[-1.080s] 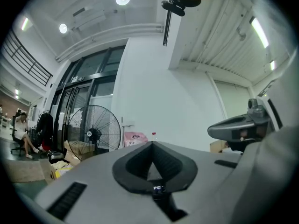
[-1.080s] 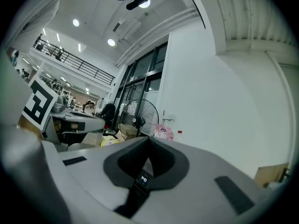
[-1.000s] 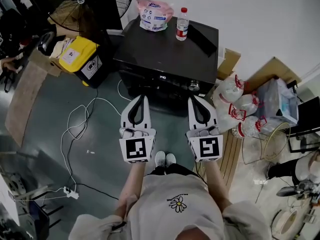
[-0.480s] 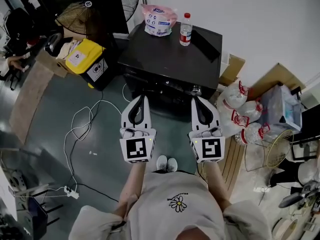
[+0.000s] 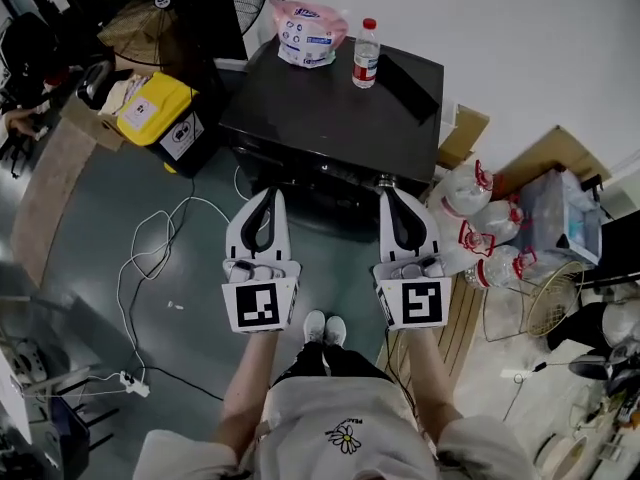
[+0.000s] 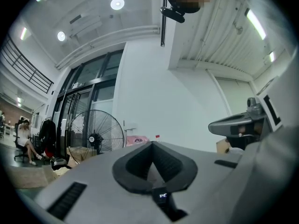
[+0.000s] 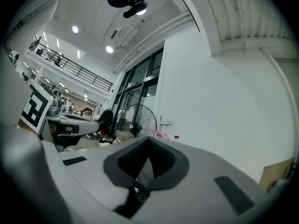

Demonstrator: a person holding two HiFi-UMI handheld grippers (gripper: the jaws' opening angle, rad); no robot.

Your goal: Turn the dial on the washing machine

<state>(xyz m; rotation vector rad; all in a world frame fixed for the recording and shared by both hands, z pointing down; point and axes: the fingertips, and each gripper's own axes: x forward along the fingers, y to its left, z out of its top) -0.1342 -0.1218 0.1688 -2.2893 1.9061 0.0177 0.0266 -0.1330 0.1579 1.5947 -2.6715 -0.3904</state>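
Note:
The black washing machine (image 5: 330,118) stands ahead of me in the head view, seen from above. Its small silvery dial (image 5: 384,180) sits on the front panel near the right corner. My right gripper (image 5: 389,194) points at the dial with its tip just short of it, jaws shut and holding nothing. Further left, my left gripper (image 5: 267,194) is level with the machine's front, also shut and empty. In both gripper views the jaws (image 6: 152,143) (image 7: 148,139) meet at the tip and hide the dial.
A pink bag (image 5: 305,30) and a water bottle (image 5: 366,50) stand on the machine's top. A yellow bin (image 5: 155,113) is at its left, with white cables (image 5: 150,253) on the floor. Tied plastic bags (image 5: 480,218) lie at the right. A standing fan (image 6: 96,135) is behind.
My left gripper has drawn back and slightly left. The right gripper's tip has closed in on the dial. The head view has shifted a little.

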